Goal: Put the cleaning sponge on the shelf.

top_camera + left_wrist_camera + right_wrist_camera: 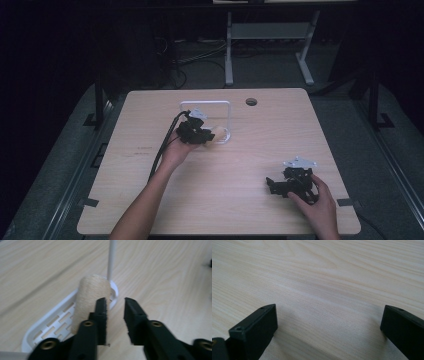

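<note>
Left gripper (115, 307), jaws narrow w/ nothing between, is best drawn clear of roll (91, 302) in rack (50, 323); right gripper (328, 322) is held wide.

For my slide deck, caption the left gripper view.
Left tongs nearly closed with nothing between them, beside a wooden cylinder standing in a white slotted tray.

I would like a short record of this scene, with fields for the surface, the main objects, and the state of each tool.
surface: light wooden table
rack: white slotted tray with a white wire frame, on the table
object: pale wooden cylinder, standing upright on the tray
left tool: jaws narrowly apart, nothing between them; cylinder lies just beyond its left jaw
right tool: jaws wide apart, low over bare table
hands: one hand on each tool
</note>
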